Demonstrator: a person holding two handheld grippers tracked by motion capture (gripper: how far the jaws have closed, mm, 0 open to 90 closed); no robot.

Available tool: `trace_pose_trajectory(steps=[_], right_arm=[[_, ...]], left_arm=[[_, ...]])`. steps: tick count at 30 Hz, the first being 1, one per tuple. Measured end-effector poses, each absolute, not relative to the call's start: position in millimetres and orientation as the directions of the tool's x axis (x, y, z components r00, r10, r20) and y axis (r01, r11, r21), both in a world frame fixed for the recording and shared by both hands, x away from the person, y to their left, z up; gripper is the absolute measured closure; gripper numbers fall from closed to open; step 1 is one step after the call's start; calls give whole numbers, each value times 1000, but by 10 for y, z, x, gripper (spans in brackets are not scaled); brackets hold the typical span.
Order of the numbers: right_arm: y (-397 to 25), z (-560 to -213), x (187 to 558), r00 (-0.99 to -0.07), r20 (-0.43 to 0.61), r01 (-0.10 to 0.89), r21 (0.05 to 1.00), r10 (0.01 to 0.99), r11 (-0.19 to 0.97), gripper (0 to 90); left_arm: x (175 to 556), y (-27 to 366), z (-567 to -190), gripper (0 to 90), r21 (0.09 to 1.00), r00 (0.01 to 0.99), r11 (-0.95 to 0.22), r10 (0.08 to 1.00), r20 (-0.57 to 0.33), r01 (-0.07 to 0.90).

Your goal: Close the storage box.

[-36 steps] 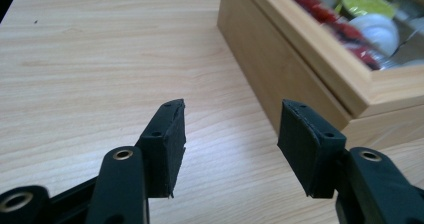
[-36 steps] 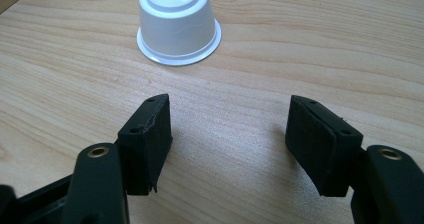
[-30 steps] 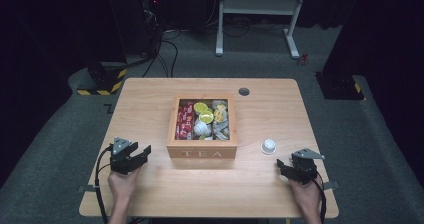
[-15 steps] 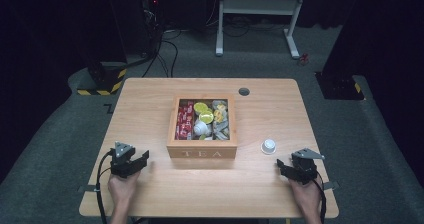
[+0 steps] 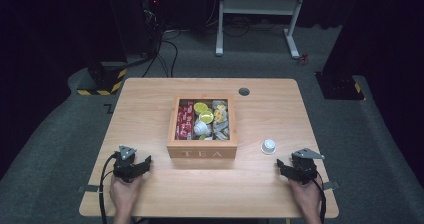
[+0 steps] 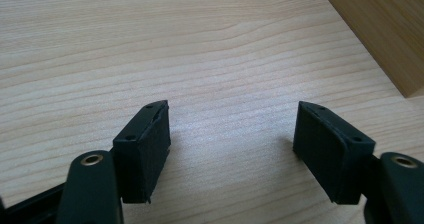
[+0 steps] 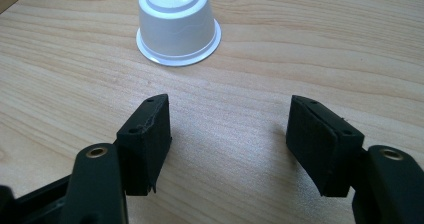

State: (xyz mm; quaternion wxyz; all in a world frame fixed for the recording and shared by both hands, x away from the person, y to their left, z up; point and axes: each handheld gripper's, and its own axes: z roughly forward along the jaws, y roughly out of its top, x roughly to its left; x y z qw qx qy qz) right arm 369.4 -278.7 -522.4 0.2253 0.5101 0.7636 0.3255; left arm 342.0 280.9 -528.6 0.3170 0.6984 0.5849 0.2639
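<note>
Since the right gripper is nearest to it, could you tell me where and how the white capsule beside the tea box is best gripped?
Grip the white capsule across its tapered side wall, just above the flared rim. It stands rim-down on the table, narrow end up, so the wall is free all round. Bring the right gripper, jaws open, straight forward and low, probably a little leftward, as the capsule sits left of centre.

The left gripper has 2 black jaws, spread wide w/ nothing between them. They sit low over the table, which is light wood w/ wavy lines. Each jaw has a flat black pad on its inner side. At the top right corner there's part of a darker wood box. It stands on the table, apart from the jaws.
</note>
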Motion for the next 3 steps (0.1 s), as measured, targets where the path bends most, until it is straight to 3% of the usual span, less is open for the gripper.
trace_pose_trajectory(steps=[3], right_arm=[[-2787,-5224,3694,-378,-12,633,727,926,267,342]], left_arm=[[3421,2809,-5286,305,751,179,-118,984,0,650]])
